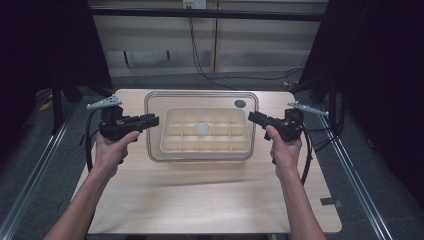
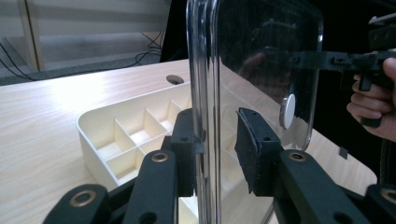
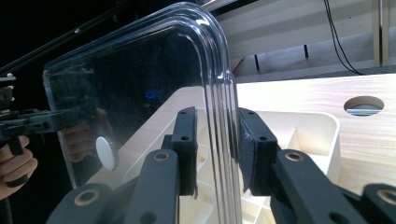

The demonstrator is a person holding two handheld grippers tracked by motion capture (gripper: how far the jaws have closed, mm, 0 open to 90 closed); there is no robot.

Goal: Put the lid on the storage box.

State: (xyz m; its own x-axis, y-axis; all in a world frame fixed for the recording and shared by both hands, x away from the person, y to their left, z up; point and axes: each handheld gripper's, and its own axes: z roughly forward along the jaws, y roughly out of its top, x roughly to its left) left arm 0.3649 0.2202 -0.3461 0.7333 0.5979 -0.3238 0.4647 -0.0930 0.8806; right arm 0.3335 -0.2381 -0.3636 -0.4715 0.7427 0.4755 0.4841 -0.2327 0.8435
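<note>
I held the clear lid (image 1: 201,98) by its two short edges, level above the cream divided tray (image 1: 172,145) that sat mid-desk (image 1: 200,200). My left claw (image 1: 153,120) was clamped on the lid's left rim, my right claw (image 1: 253,118) on its right rim. A small round white knob (image 1: 202,128) sat at the lid's centre. I could read no brand, label or writing anywhere.

Looks like a lab recording rig: pale wooden tabletop (image 1: 200,200) boxed in by black curtains (image 1: 390,75), metal rails (image 1: 30,180) alongside, loose cables (image 1: 200,60) behind.
</note>
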